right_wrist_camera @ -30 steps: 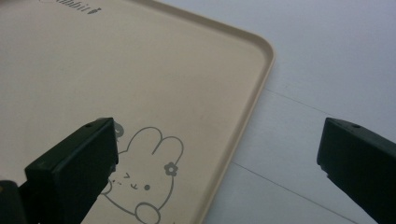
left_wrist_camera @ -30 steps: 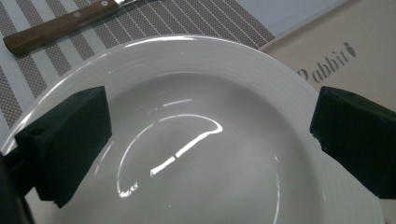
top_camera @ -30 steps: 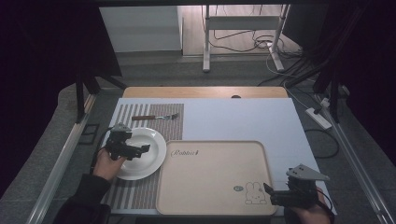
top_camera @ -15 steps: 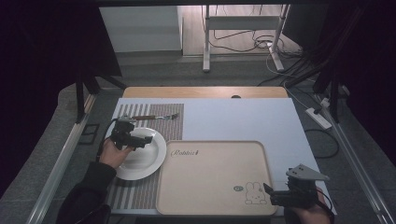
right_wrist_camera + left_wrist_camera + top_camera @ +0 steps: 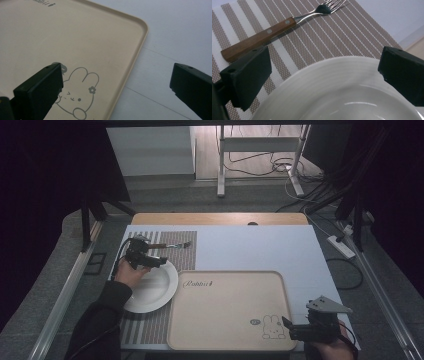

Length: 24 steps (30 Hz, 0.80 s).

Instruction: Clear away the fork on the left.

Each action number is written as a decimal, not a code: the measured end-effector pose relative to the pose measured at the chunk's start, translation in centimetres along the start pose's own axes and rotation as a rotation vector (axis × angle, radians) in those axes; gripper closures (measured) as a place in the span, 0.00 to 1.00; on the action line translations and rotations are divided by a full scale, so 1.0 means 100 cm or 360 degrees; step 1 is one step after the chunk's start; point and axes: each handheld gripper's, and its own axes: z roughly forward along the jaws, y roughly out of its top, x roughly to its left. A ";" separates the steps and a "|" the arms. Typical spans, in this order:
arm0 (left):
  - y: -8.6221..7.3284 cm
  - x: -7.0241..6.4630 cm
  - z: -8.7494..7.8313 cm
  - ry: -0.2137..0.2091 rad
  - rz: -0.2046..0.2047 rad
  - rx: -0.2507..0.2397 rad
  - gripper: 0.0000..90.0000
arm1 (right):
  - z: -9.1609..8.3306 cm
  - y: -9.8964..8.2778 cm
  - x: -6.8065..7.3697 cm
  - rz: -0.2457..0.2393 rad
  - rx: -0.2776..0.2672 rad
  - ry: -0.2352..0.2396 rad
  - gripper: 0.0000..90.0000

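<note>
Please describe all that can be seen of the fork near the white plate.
The fork has a brown wooden handle with two pale rivets and a shiny metal neck and tines. It lies flat on the striped placemat, just beyond the white plate and apart from it. The open left tool hovers over the plate's far rim, not touching the fork.

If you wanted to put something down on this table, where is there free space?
The tray is bare apart from its rabbit print, and the white tabletop beyond it lies open. The striped mat is crowded: plate, fork and left gripper.
</note>
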 end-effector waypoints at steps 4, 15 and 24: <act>0.005 0.005 0.003 0.0027 -0.0003 0.0022 0.05 | 0.000 0.000 0.000 0.0000 0.0000 0.0002 0.00; 0.022 0.026 0.010 0.0034 0.0033 0.0094 0.65 | 0.000 0.000 0.000 -0.0008 0.0006 0.0010 0.00; 0.040 0.050 0.024 0.0114 0.0004 0.0199 0.98 | 0.000 0.000 0.000 -0.0004 0.0002 0.0019 0.00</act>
